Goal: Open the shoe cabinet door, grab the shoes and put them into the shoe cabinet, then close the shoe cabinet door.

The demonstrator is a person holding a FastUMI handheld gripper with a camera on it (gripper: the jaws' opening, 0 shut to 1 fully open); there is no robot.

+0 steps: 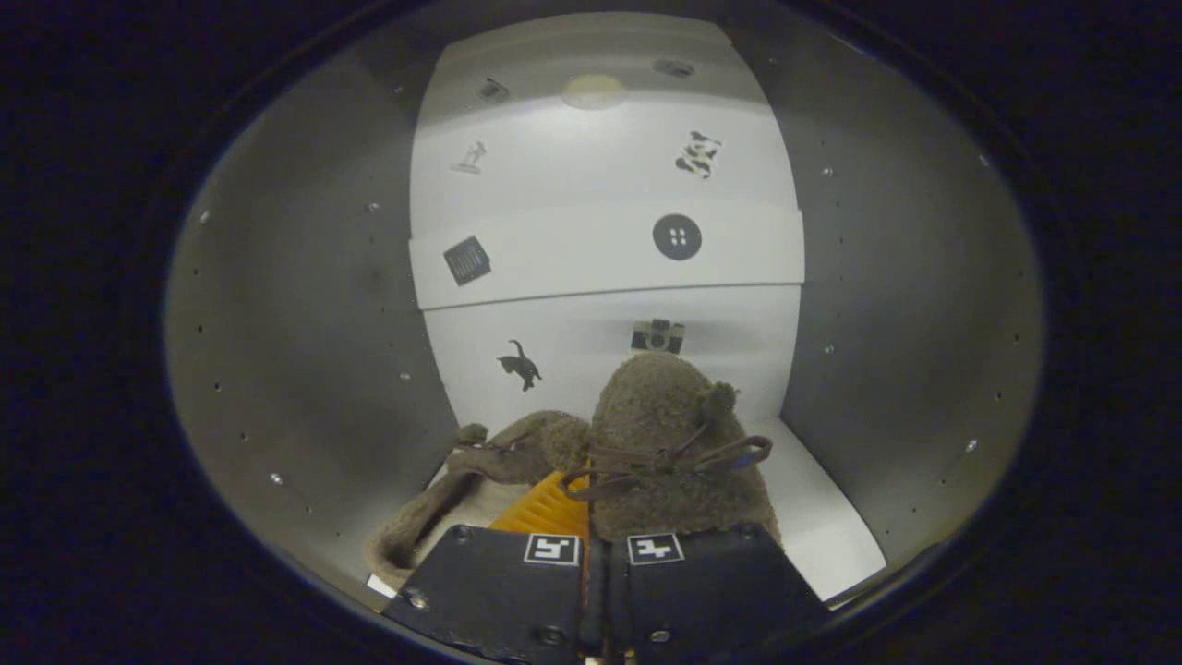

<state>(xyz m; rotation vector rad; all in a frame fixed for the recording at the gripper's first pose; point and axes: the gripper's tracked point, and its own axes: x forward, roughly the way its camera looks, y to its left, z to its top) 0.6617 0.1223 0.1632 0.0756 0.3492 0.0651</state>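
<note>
Inside the cabinet (305,351), on its white floor, the two shoes rest just ahead of the claw (605,554). They are brown, fuzzy and slipper-like, with thin laces tied in a bow. One shoe (660,434) stands with its toe pointing toward the back wall (600,360), and the other shoe (517,453) lies beside it, tipped, so its orange lining shows. A shelf (605,254) crosses the cabinet above them, and small stickers mark the back wall and the shelf front.

The fingers of the claw are pressed close together, with almost no gap between them. They seem to pinch the heel edge of the shoes, but the contact point is hidden under the fingers, so I cannot be sure.

I judge these shoes to be light and very soft. The plush will fold under pressure and will not slip easily. The collar at the heel is the best place to take hold, because both rims can be squeezed together there. The laces are loose and could catch on a finger during withdrawal. Placing looks nearly done; releasing and closing the door remain.
</note>
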